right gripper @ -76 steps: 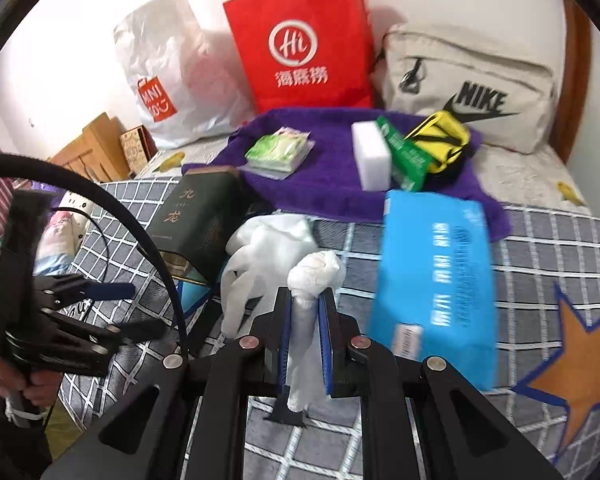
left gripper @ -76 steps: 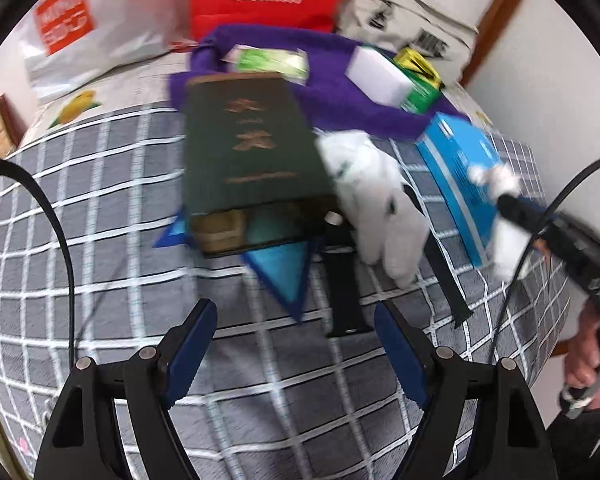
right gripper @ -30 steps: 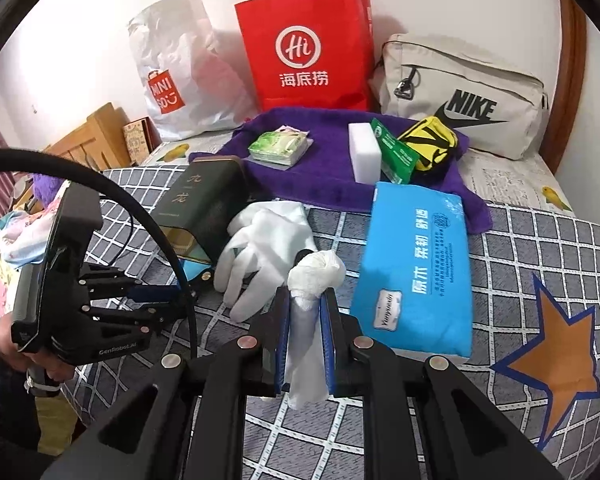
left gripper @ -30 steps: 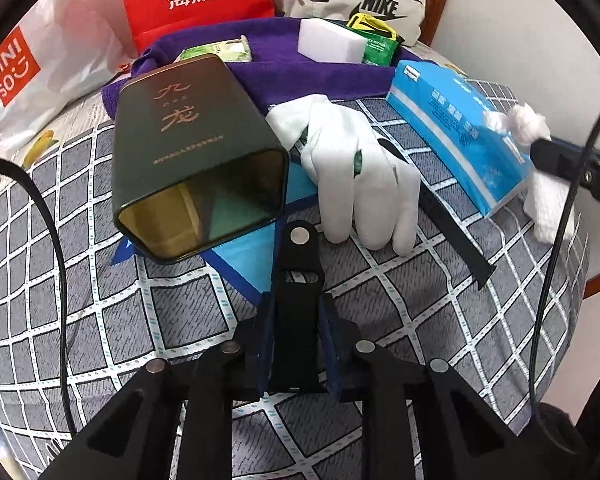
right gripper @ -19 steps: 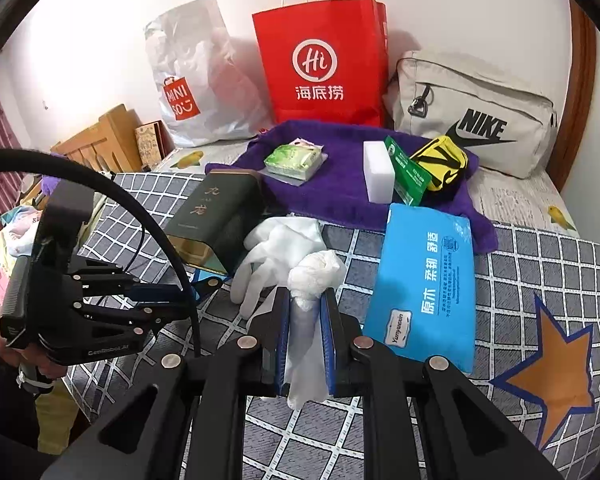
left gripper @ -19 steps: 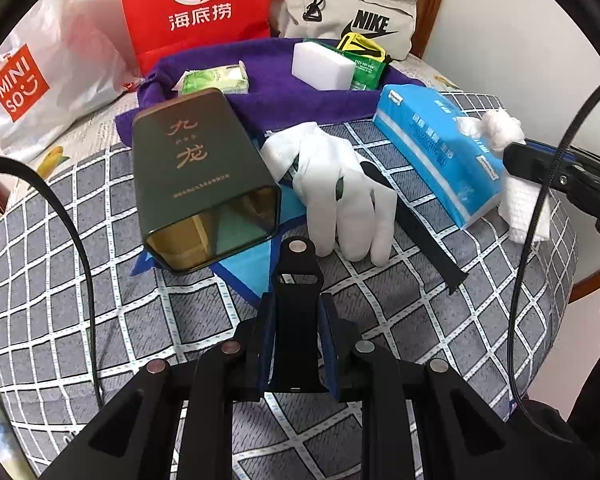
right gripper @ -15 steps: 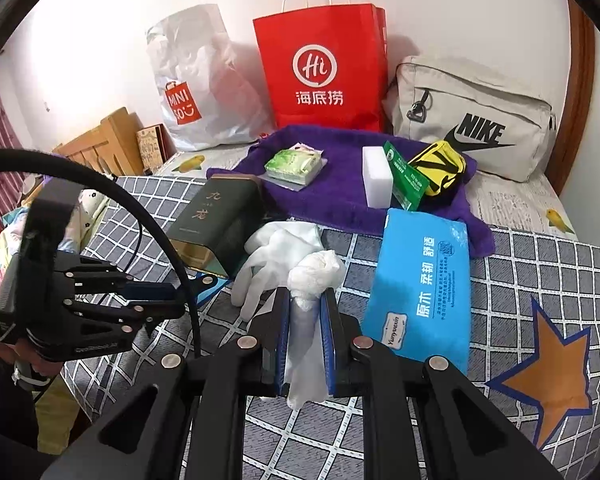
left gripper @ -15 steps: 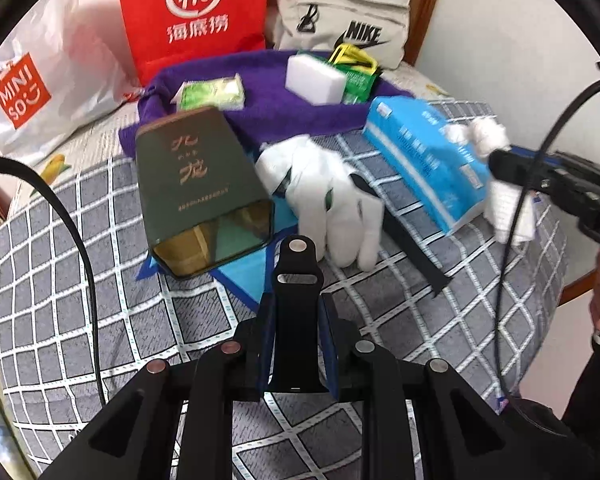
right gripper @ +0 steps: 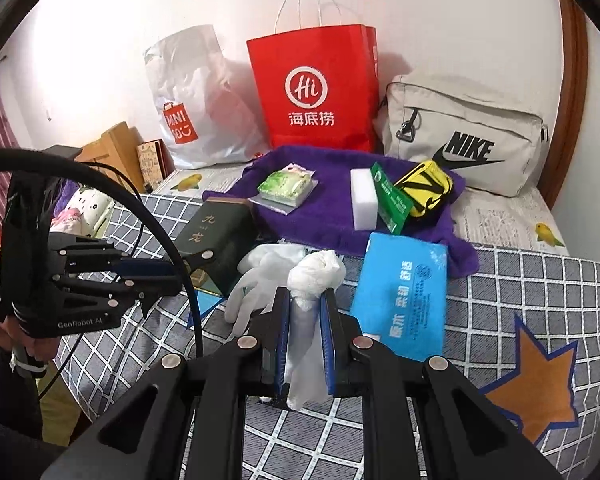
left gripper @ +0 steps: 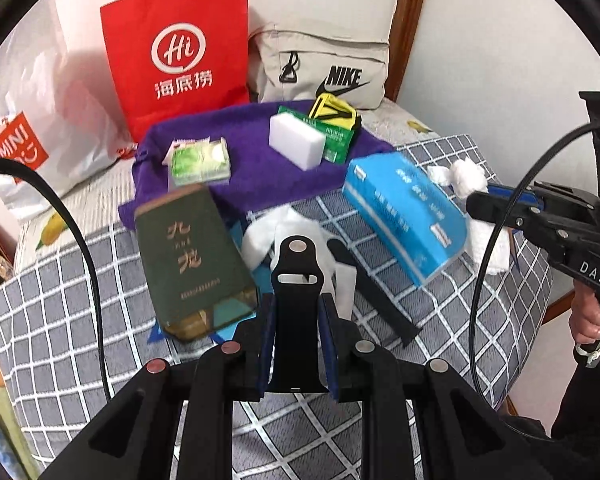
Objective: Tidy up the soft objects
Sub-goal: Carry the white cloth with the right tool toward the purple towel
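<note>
My left gripper is shut on a black strap and holds it above the checked bed cover. My right gripper is shut on a crumpled white cloth, whose tail hangs below the pads. White gloves lie on the cover between a dark green tin and a blue tissue pack. In the left wrist view the right gripper hovers past the tissue pack. A second black strap lies flat beside the gloves.
A purple towel at the back carries a white sponge, a green packet, a green box and a yellow pouch. Behind it stand a red paper bag, a white plastic bag and a beige bag.
The left gripper, open earlier, has shut on the black strap and lifted it off the cover. Both grippers have risen, the left one more. The right keeps the white cloth.
</note>
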### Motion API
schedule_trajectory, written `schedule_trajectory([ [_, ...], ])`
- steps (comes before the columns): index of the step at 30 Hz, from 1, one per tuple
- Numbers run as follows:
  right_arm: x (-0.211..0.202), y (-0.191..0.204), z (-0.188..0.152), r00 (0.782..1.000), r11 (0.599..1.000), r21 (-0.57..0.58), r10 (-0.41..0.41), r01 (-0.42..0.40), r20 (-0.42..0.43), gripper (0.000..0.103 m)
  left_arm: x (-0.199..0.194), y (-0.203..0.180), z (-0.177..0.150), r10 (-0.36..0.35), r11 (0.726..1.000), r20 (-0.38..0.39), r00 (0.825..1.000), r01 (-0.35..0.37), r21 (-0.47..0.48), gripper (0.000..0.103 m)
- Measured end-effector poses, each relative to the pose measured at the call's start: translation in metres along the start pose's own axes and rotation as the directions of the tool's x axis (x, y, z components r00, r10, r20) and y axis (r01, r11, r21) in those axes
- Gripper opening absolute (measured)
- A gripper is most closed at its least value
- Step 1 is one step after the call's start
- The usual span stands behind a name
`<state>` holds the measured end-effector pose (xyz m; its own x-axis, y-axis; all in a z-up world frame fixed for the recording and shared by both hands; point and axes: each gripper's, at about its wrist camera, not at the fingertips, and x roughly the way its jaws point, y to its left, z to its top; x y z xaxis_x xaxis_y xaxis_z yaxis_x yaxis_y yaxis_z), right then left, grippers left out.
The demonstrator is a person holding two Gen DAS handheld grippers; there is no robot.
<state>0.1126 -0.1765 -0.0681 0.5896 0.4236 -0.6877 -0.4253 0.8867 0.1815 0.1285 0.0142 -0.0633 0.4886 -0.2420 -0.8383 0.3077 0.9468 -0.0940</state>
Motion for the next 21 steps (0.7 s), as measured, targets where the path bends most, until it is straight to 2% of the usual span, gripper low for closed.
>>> schedule_trajectory([
  [11, 0.000, -0.014, 0.013, 1.000, 1.000, 0.001, -0.018, 0.018, 0.010, 0.015, -0.001, 0.009, 0.027, 0.011, 1.000, 0.045, 0.999, -0.011, -0.012, 0.020],
  [21, 0.017, -0.036, 0.022, 1.000, 0.999, 0.025, -0.024, 0.025, -0.013, 0.015, 0.014, 0.021, 0.047, 0.015, 0.999, 0.040, 0.999, -0.013, -0.042, 0.020],
])
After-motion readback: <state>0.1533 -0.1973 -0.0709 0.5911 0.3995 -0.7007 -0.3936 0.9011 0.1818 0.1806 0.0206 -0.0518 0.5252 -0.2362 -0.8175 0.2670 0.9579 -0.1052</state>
